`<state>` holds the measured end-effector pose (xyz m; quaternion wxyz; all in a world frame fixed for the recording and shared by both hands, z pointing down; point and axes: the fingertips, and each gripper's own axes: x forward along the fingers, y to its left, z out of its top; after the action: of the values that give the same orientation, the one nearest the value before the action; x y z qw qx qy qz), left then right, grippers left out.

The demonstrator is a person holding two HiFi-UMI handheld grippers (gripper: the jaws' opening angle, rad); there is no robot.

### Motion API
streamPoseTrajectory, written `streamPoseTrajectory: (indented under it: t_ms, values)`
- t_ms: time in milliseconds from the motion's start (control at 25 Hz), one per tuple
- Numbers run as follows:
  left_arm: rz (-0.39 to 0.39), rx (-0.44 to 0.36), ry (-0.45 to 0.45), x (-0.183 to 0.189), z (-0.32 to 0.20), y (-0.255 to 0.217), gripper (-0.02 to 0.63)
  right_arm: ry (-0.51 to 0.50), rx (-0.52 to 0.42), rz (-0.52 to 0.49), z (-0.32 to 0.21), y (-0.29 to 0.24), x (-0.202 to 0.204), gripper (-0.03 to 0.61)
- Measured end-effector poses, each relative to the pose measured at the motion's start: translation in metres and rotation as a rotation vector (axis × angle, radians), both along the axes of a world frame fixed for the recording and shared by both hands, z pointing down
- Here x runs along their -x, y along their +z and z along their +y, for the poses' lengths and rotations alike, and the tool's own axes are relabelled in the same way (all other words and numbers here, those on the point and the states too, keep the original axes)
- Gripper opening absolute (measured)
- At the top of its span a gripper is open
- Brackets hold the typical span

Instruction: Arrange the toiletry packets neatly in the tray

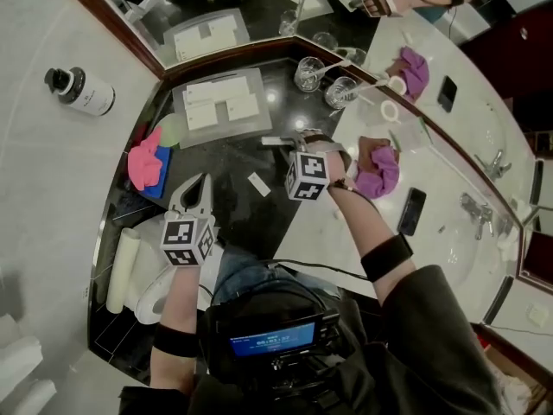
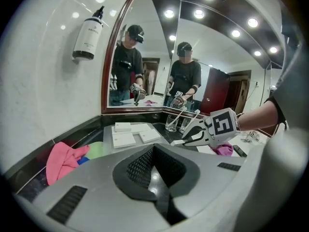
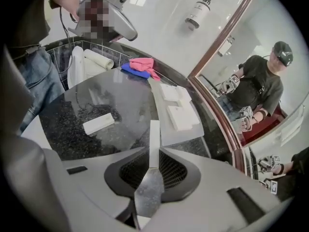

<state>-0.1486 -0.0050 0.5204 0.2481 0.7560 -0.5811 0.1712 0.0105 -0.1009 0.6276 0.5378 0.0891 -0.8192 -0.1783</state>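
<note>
A grey tray (image 1: 260,79) with several white toiletry packets (image 1: 205,113) lies at the back of the black counter. My right gripper (image 1: 292,141) hovers just in front of it, shut on a long white packet (image 1: 275,141), which stands edge-up between the pads (image 3: 153,144). One loose packet (image 1: 257,182) lies flat on the counter, between the two grippers; the right gripper view has this loose packet (image 3: 98,123) at its left. My left gripper (image 1: 200,182) is held nearer to me, left of the loose packet, shut and empty.
Two drinking glasses (image 1: 309,73) stand right of the tray. A pink cloth (image 1: 147,161) lies at the counter's left end, a purple cloth (image 1: 378,169) and a phone (image 1: 412,210) on the white top at the right. Mirrors rise behind the tray.
</note>
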Motion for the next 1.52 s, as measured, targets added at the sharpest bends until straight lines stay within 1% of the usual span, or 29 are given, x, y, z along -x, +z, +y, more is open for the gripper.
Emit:
streamPoseTrajectory:
  t_ms: [160,280,440,640,840,1040,1080,1200,1360,1520]
  values:
    - [0.001,-0.001,-0.014,0.011,-0.005,0.001,0.000,0.001,-0.073,-0.021,-0.026,-0.012,0.029,0.081]
    - [0.002,0.002,-0.026,0.020,-0.007,0.003,0.000,-0.018,-0.108,-0.024,-0.039,-0.015,0.049,0.081]
    - [0.007,0.006,-0.044,0.031,-0.009,0.005,0.000,-0.056,-0.105,-0.027,-0.045,-0.011,0.074,0.081]
    - [0.008,0.017,-0.066,0.046,-0.009,0.011,0.000,-0.107,-0.100,-0.016,-0.045,-0.004,0.094,0.083]
    - [0.011,0.024,-0.086,0.059,-0.010,0.016,0.000,-0.142,-0.113,0.019,-0.047,0.011,0.099,0.084]
    - [0.013,0.030,-0.096,0.066,-0.011,0.020,0.000,-0.172,-0.146,0.035,-0.048,0.016,0.104,0.097]
    - [0.014,0.030,-0.096,0.066,-0.011,0.021,0.000,-0.170,-0.152,0.033,-0.048,0.016,0.104,0.099]
    - [0.016,0.031,-0.095,0.065,-0.012,0.021,0.000,-0.164,-0.156,0.023,-0.048,0.015,0.104,0.133]
    - [0.016,0.031,-0.090,0.063,-0.012,0.020,0.000,-0.160,-0.139,0.013,-0.044,0.015,0.101,0.147]
    - [0.016,0.025,-0.083,0.060,-0.013,0.018,0.000,-0.117,-0.130,-0.015,-0.046,0.008,0.096,0.147]
